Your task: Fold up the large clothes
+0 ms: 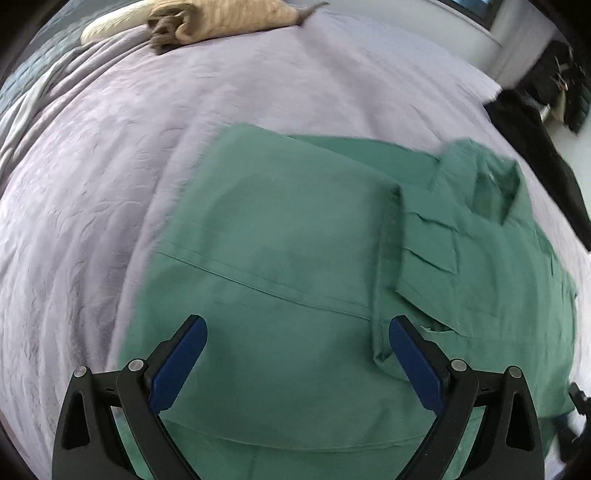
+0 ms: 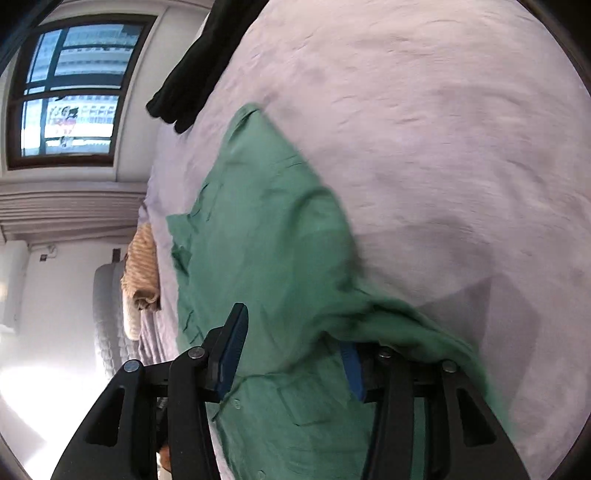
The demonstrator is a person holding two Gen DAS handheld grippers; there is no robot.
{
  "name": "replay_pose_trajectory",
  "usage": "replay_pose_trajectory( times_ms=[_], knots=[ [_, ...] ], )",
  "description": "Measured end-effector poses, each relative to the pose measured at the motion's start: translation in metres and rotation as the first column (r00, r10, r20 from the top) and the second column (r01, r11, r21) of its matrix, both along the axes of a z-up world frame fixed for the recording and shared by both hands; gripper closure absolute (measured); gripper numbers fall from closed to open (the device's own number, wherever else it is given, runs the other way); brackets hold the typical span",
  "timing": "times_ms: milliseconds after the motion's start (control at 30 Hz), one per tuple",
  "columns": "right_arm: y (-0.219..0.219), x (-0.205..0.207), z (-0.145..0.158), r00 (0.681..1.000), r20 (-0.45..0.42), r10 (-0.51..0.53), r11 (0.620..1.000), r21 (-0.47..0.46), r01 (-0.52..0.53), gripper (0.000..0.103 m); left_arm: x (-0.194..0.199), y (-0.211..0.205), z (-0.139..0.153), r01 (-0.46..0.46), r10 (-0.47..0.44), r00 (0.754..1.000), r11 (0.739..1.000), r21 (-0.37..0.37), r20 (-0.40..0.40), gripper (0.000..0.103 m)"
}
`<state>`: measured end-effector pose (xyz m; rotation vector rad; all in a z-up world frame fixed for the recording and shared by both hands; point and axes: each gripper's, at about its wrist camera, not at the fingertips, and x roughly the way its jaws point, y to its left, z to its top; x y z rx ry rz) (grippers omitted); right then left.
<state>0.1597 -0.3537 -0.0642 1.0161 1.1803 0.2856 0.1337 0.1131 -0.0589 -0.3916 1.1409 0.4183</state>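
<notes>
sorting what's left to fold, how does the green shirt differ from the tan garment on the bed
The green shirt lies spread out flat, one side already folded over; the tan garment is bunched in a rumpled heap. The green shirt fills the near part of the left wrist view; the tan garment sits at the bed's far end. The green shirt is plain; the tan garment looks ribbed. Both rest on the lilac bedcover.

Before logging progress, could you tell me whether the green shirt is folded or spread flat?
Partly folded: green cotton shirt has one side flap doubled over its body.
</notes>
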Motion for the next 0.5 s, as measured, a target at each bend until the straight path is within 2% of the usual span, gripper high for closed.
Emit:
replay_pose_trajectory(
  times_ms=[100, 167, 200, 267, 333, 433, 500],
  knots=[
    [-0.005, 0.001, 0.026, 0.996, 0.085, 0.012, 0.987, -0.159, 0.002, 0.100, 0.002, -0.009, -0.003, 0.024, -0.024, 1.000, 1.000, 0.013, 0.002, 0.004],
    [-0.020, -0.001, 0.026, 0.997, 0.083, 0.003, 0.975, -0.221, 0.016, 0.100, 0.007, -0.014, -0.010, 0.042, -0.042, 0.999, 0.999, 0.015, -0.024, 0.004],
    [-0.029, -0.003, 0.016, 0.999, 0.049, -0.009, 0.966, -0.257, 0.021, 0.100, 0.009, -0.018, -0.016, 0.060, -0.058, 0.997, 0.998, 0.035, -0.046, 0.004],
    [-0.040, -0.004, -0.005, 0.999, -0.026, -0.025, 0.972, -0.235, 0.018, 0.100, 0.010, -0.023, -0.019, 0.085, -0.080, 0.994, 0.994, 0.068, -0.070, 0.004],
    [-0.047, -0.008, -0.016, 0.998, -0.057, -0.041, 0.990, -0.135, 0.033, 0.100, 0.012, -0.025, -0.018, 0.094, -0.089, 0.994, 0.993, 0.072, -0.071, 0.004],
    [-0.048, -0.013, 0.001, 0.999, -0.032, 0.015, 0.990, -0.137, -0.020, 0.095, 0.014, -0.022, -0.011, 0.105, -0.100, 0.993, 0.992, 0.076, -0.070, 0.004],
    [-0.048, -0.013, 0.018, 0.999, 0.015, 0.048, 0.990, -0.131, -0.045, 0.084, 0.012, -0.021, -0.002, 0.112, -0.107, 0.993, 0.990, 0.081, -0.057, 0.004]
  ],
)
